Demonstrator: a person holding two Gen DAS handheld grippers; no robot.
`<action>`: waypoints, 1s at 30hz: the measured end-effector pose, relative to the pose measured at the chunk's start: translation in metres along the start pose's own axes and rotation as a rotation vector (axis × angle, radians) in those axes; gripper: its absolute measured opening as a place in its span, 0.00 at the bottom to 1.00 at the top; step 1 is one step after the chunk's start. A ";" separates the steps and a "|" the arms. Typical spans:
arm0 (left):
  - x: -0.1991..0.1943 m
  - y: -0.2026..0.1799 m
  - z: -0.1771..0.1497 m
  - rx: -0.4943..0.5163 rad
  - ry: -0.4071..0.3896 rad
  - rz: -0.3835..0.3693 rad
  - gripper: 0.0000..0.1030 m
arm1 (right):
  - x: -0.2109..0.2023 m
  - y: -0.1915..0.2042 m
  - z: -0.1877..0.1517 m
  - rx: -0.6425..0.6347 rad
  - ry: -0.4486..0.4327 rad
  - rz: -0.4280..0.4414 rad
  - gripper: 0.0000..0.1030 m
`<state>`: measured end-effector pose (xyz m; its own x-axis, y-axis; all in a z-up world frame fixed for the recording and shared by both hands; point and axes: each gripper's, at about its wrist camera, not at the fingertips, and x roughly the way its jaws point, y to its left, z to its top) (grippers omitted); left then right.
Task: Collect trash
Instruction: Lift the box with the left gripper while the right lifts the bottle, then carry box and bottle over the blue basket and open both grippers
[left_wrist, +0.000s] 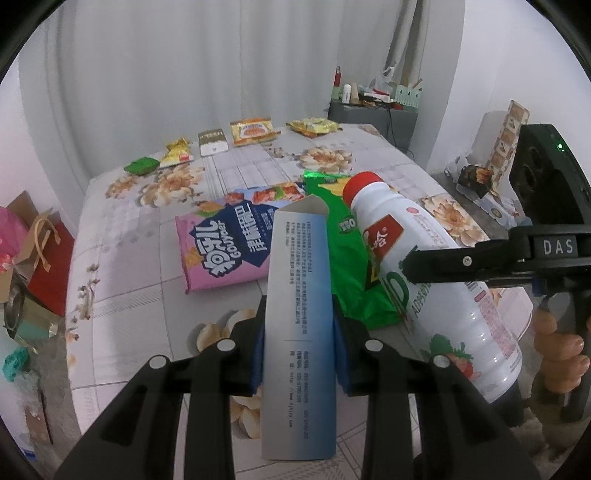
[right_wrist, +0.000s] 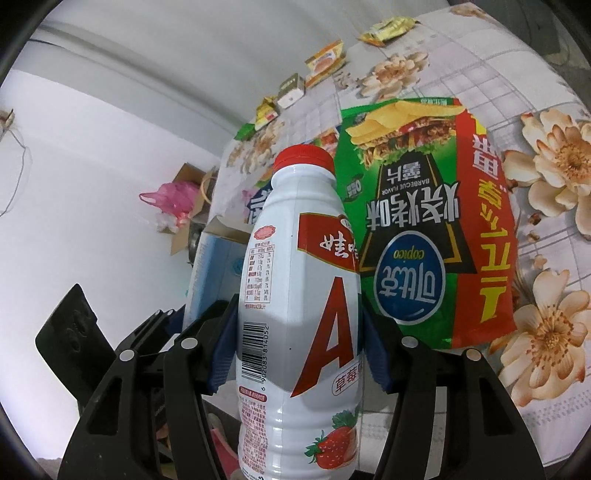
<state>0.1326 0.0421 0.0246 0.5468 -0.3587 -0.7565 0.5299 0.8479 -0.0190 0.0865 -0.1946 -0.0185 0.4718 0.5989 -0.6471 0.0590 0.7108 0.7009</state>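
My left gripper (left_wrist: 299, 332) is shut on a tall blue-and-white carton (left_wrist: 295, 295) and holds it above the table. My right gripper (right_wrist: 299, 339) is shut on a white strawberry milk bottle (right_wrist: 295, 295) with a red cap; the bottle also shows in the left wrist view (left_wrist: 424, 266), just right of the carton. The carton shows behind the bottle in the right wrist view (right_wrist: 214, 266). A green chip bag (right_wrist: 424, 221) and a pink snack bag (left_wrist: 221, 243) lie on the floral tablecloth (left_wrist: 147, 295) below.
Several small wrappers lie along the table's far edge: a green packet (left_wrist: 139, 165), a yellow packet (left_wrist: 177, 151), a small box (left_wrist: 212, 142), an orange packet (left_wrist: 253, 131), a yellow bag (left_wrist: 314, 126). Paper bags (left_wrist: 44, 254) stand left of the table. A cluttered dark cabinet (left_wrist: 373, 114) stands behind.
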 end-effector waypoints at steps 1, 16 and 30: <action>-0.002 0.000 0.001 0.002 -0.007 0.005 0.28 | 0.000 0.001 0.000 0.000 -0.003 0.003 0.54; -0.042 -0.022 0.009 0.046 -0.115 0.030 0.28 | -0.044 0.002 -0.005 0.023 -0.095 0.088 0.54; -0.045 -0.082 0.039 0.156 -0.177 -0.139 0.28 | -0.128 -0.048 -0.038 0.169 -0.310 0.044 0.54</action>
<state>0.0899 -0.0269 0.0855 0.5593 -0.5420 -0.6272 0.6939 0.7201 -0.0035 -0.0102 -0.2913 0.0189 0.7199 0.4691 -0.5116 0.1650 0.6003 0.7826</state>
